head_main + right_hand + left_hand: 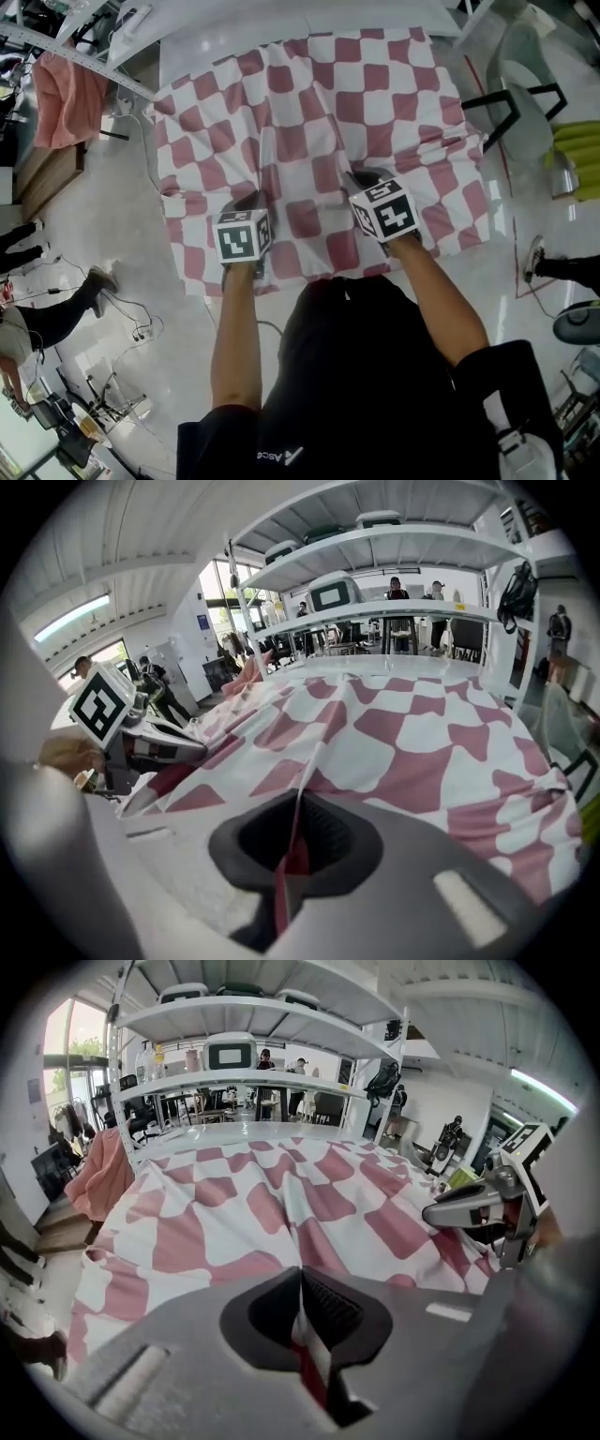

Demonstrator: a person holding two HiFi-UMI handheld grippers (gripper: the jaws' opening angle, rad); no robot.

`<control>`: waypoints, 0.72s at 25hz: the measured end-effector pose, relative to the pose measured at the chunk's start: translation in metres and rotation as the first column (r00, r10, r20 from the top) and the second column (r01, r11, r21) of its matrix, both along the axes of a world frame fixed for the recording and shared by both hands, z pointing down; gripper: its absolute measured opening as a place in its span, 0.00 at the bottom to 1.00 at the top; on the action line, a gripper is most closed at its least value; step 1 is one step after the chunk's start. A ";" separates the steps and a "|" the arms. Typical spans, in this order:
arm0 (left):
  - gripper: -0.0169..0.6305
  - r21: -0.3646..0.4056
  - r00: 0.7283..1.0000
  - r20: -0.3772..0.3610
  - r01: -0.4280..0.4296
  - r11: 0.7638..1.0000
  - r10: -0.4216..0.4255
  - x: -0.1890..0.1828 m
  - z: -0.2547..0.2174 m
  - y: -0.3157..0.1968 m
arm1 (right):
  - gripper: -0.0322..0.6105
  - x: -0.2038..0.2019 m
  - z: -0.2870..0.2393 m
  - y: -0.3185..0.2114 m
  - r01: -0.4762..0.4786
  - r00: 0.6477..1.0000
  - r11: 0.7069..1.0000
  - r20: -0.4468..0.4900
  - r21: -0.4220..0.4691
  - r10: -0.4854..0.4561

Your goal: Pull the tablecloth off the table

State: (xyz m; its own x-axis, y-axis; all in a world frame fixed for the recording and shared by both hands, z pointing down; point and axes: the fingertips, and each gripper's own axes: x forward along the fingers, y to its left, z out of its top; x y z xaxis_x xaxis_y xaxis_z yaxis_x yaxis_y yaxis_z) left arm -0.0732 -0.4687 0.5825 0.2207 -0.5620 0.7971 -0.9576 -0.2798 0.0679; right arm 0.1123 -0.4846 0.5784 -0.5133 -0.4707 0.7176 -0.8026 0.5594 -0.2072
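A red-and-white checked tablecloth [319, 103] covers the white table [234, 37] and hangs over its near edge. My left gripper [255, 202] is at the near left part of the cloth and is shut on a pinched fold of it. In the left gripper view the fold runs up between the closed jaws of the left gripper [300, 1283], with the tablecloth [281, 1194] spreading beyond. My right gripper [361, 176] is at the near right and is also shut on a fold. The right gripper view shows the right gripper [298, 808] clamping the tablecloth [412, 733], which rises in a ridge.
A grey chair [520, 103] stands to the right of the table, with yellow-green items [577, 141] past it. A pink cloth [70, 94] hangs on a rack at the left. Cables [141, 328] lie on the floor. White shelving [244, 1016] stands behind the table's far end.
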 end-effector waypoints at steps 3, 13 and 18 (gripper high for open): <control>0.04 0.048 0.999 -0.036 0.026 0.999 -0.024 0.011 -0.011 0.023 | 0.05 0.000 -0.015 0.023 0.026 0.996 1.000 0.082 0.016 -0.027; 0.04 0.210 0.975 -0.217 0.092 0.973 -0.045 0.039 -0.099 0.058 | 0.05 -0.010 -0.100 0.072 0.146 0.939 0.986 0.301 0.084 -0.165; 0.04 0.345 0.937 -0.348 0.141 0.928 -0.013 0.032 -0.135 0.125 | 0.05 -0.013 -0.127 0.135 0.133 0.924 0.973 0.330 0.191 -0.191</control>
